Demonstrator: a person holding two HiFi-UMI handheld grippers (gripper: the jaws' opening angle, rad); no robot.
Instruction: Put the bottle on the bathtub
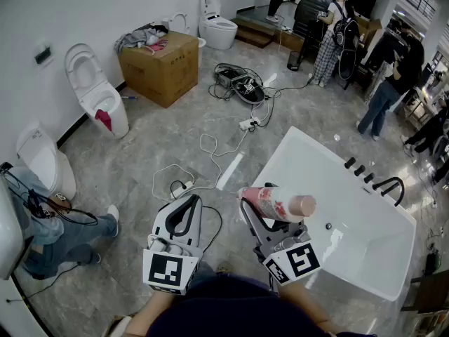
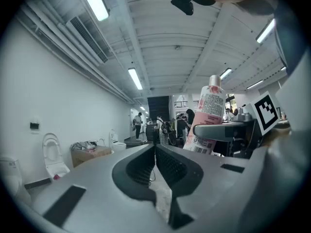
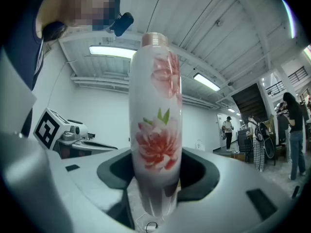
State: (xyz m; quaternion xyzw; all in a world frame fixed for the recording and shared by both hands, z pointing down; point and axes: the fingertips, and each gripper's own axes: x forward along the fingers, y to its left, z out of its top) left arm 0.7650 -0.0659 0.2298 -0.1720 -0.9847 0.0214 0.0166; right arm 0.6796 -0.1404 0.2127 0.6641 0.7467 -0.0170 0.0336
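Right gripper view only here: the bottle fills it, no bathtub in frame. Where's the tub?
Observer: The head view shows the white bathtub just to the right of the right gripper. The bottle it holds overlaps the tub's left edge.
Operator: Anything on the rim to avoid?
Observer: A black tap and three black knobs sit on the far rim, away from the bottle.
Operator: Left gripper busy?
Observer: No. The left gripper view shows the left gripper shut with nothing in it.
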